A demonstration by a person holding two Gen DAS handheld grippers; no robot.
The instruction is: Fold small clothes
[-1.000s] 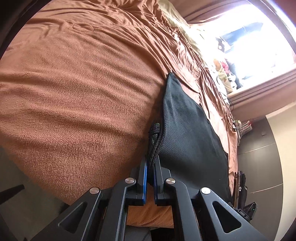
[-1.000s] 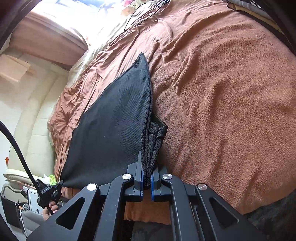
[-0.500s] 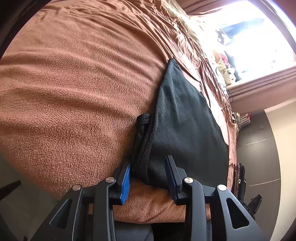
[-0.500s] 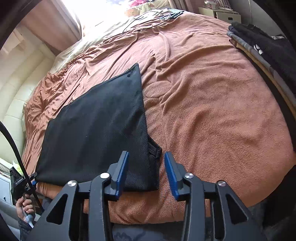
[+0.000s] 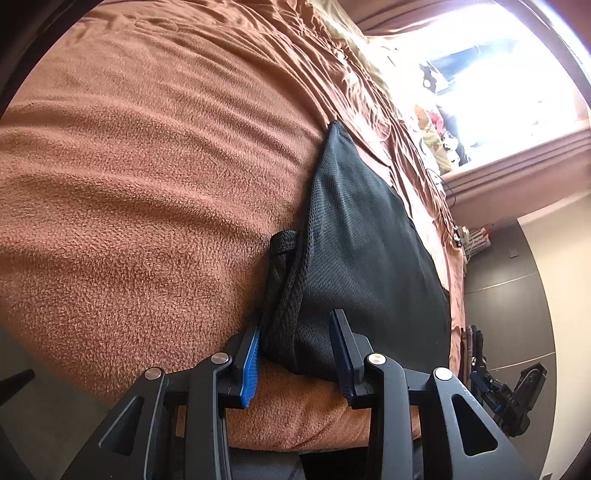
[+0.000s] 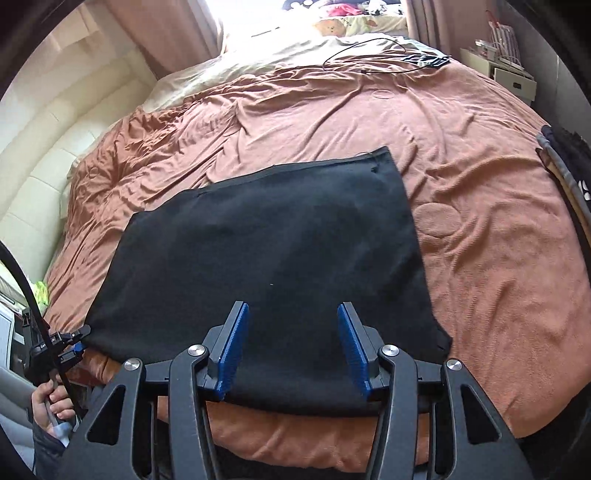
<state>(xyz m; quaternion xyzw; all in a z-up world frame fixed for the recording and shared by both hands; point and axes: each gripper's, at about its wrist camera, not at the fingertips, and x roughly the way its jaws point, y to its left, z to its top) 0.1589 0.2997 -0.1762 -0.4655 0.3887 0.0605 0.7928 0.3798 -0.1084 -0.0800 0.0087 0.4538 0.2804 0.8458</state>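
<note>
Right wrist view: right gripper (image 6: pixel 293 347) jaws opening above the shorts (image 6: pixel 266 240), nothing pinched — cloth apparently let go to lie flat on the blanket (image 6: pixel 480 229). Left gripper (image 5: pixel 295 354) spread, straddling the near corner, pads not pressing.

Bright window (image 6: pixel 236 22) lights a bed's brown blanket (image 6: pixel 480 221).
</note>
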